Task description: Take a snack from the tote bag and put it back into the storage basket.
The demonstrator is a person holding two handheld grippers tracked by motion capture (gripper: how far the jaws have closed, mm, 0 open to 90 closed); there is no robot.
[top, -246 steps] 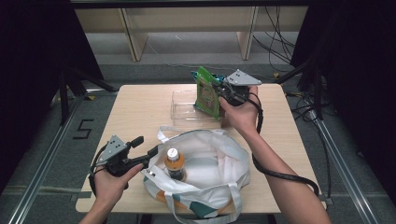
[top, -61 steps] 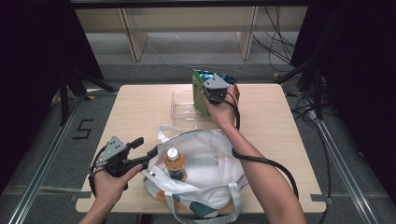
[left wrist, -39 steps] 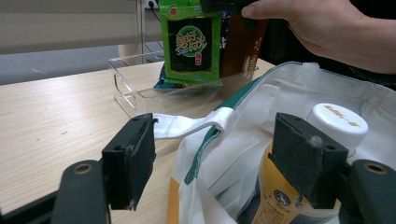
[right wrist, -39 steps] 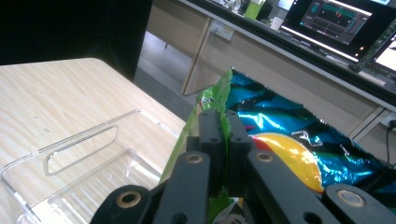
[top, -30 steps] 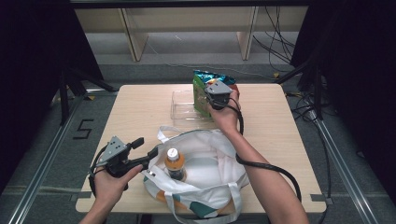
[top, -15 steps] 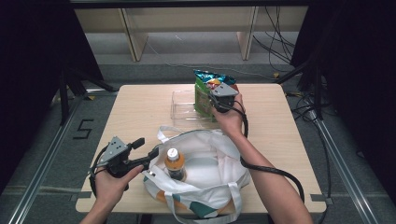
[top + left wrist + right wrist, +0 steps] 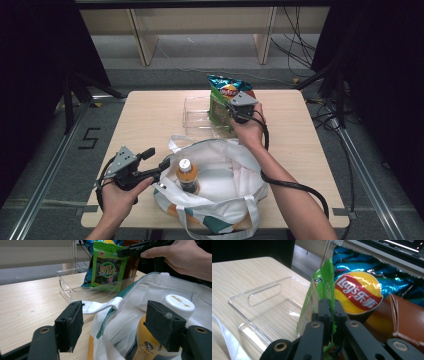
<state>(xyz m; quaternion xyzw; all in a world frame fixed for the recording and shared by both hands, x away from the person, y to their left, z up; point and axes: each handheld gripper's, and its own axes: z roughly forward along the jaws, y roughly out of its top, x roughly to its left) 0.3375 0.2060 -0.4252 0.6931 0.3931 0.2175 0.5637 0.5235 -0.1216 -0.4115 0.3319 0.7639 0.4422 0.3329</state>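
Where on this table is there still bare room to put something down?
The table is bare at its far left, beside the clear tray, and on the right, past the hand's cable. It is crowded mid-table: snack packets in the tray, the white tote bag in front.

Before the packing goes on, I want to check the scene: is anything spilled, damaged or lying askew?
Nothing looks spilled or damaged. The snack packs stand upright in the clear tray, the right hand-held gripper shut on the green one. The bottle stands upright in the open bag, cap on.
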